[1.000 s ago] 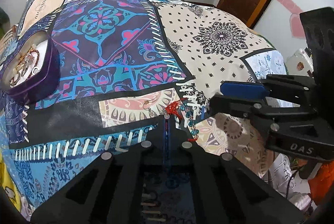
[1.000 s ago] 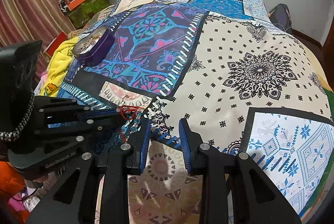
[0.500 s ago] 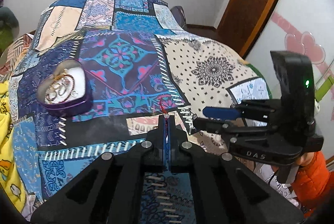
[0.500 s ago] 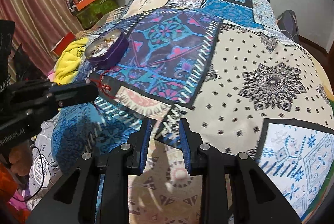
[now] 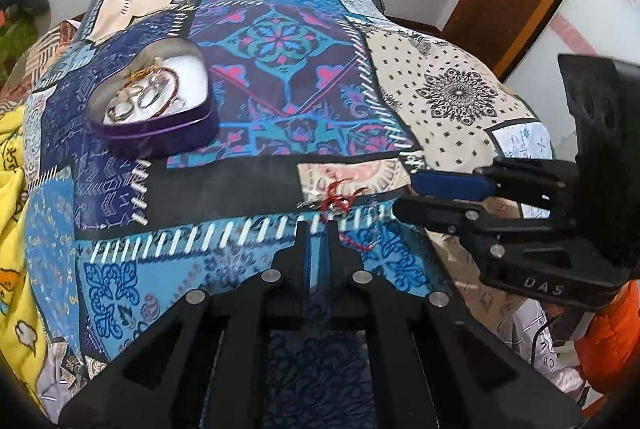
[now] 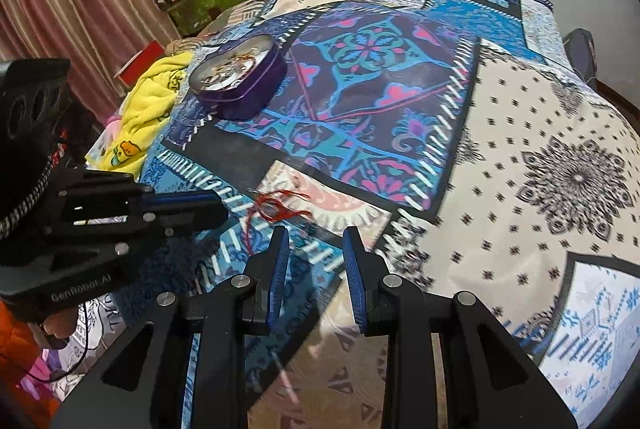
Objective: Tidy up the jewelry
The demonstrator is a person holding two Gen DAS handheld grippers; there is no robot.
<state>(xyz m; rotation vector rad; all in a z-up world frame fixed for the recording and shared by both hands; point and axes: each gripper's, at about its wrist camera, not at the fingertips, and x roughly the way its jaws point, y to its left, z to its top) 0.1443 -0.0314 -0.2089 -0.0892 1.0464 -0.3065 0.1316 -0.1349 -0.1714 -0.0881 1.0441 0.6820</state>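
A tangled red string bracelet (image 5: 339, 198) sits at the tip of the left gripper (image 5: 317, 225), whose black fingers are nearly pressed together; whether they pinch the string cannot be told. The bracelet lies over the patchwork bedspread (image 5: 280, 77). The right gripper (image 6: 316, 241) is just beside the bracelet, its blue-padded fingers (image 6: 280, 257) spread apart and holding nothing. Farther back on the bedspread stands an open purple heart-shaped tin (image 5: 156, 117) with rings and chains inside.
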